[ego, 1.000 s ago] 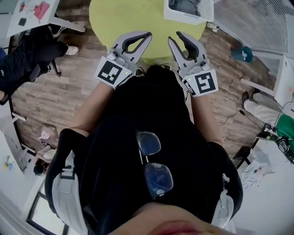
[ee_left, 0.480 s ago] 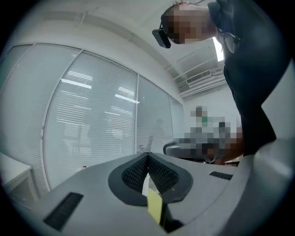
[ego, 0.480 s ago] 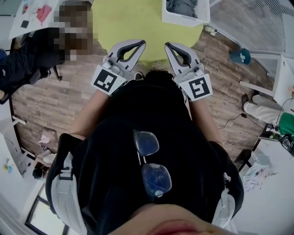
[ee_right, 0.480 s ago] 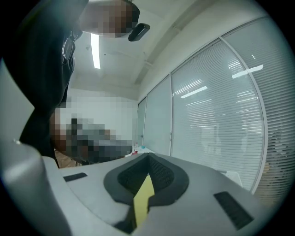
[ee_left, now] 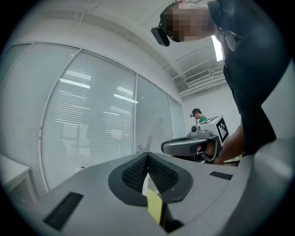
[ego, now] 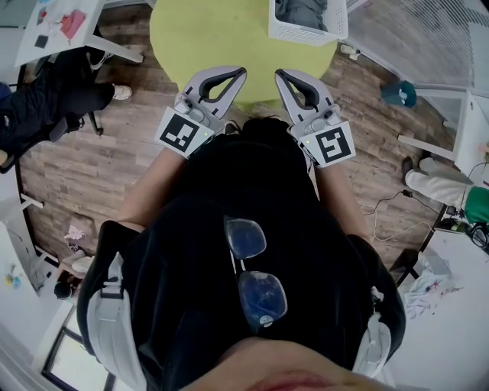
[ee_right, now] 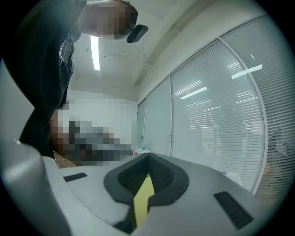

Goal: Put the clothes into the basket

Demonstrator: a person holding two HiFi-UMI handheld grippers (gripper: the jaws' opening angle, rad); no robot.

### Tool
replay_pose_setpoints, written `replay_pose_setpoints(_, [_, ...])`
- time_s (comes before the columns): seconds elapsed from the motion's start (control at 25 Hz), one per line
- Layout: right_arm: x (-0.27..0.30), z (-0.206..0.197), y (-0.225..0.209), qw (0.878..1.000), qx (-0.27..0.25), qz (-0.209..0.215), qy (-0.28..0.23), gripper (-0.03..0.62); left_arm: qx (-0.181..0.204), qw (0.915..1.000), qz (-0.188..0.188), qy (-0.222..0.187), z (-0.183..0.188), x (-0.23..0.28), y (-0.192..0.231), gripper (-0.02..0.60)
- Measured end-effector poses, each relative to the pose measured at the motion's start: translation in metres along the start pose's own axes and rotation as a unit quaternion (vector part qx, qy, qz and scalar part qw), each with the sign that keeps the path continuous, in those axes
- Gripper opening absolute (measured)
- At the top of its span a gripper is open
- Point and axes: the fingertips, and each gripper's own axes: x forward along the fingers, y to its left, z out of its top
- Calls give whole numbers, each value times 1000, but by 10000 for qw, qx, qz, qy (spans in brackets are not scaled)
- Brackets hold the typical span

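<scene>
Holding left gripper point(ego: 240, 72) and right gripper point(ego: 281, 75) clenched, empty; we are seeing white plastic basket point(ego: 307, 34) with grey clothes point(ego: 302, 11) at far edge of round yellow table point(ego: 206, 38), nearer right gripper.

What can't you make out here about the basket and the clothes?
- Basket: head view, cut by the top edge.
- Clothes: only a grey part shows inside it; how many, unclear.
- Table: head view, far side cut off too.
- Both gripper views: face windows, show neither.

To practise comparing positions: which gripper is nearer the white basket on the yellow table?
The right gripper, directly below the basket in the head view; the left gripper is farther aside.
</scene>
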Motion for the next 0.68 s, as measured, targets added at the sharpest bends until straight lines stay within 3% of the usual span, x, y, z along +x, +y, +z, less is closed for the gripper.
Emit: replay_pose_setpoints(0.68, [-12, -4, 11, 10000, 90, -18, 10, 25, 20, 10000, 15, 7, -5, -9, -12, 3])
